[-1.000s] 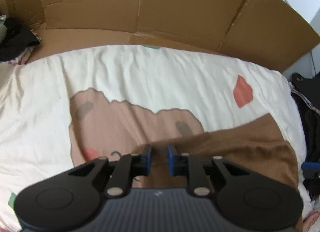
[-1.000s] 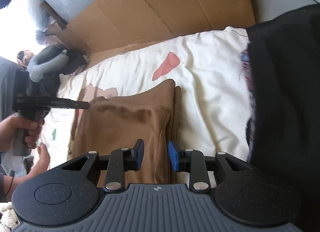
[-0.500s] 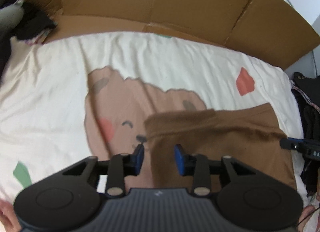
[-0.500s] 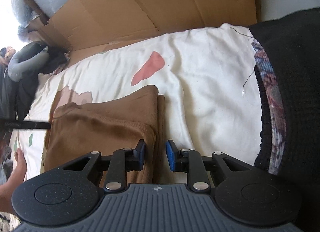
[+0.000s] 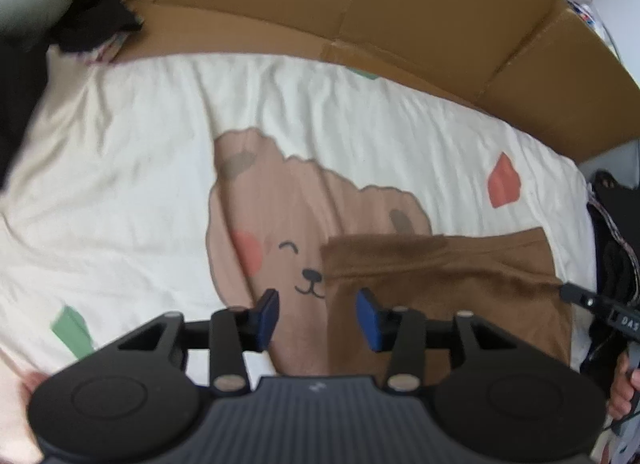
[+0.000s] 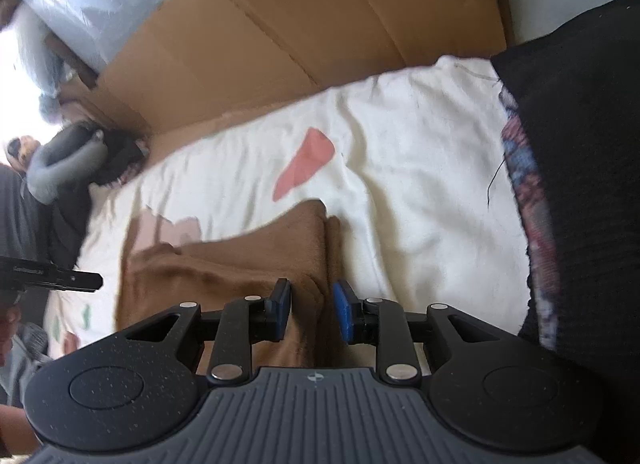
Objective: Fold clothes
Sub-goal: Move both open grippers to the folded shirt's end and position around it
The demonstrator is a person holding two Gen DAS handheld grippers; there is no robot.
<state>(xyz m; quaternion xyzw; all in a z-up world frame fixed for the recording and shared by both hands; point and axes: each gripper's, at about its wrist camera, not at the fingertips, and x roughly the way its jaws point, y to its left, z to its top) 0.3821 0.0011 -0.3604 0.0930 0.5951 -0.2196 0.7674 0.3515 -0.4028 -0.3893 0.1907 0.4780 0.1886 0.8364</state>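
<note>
Brown fleece, soft and thick: the folded garment (image 5: pixel 444 284) lies on the near right of the cream bear-print bedspread (image 5: pixel 160 168), just short of the black clothes pile (image 6: pixel 580 168) at the right edge. It looks folded over in two or three layers, with a bulging, rounded edge on its right side.

The left gripper (image 5: pixel 318 314) hangs above the garment's left edge, jaws opening and nothing between them.

The right gripper (image 6: pixel 310 312) sits low at the right-hand fold, jaws narrow but widening; through the blur I can't say whether cloth is pinched.

My worry is that springy fold. If a layer snags on a pad as the right gripper lifts, the top flap could drag open. The loft alone may let the stack slump sideways.
</note>
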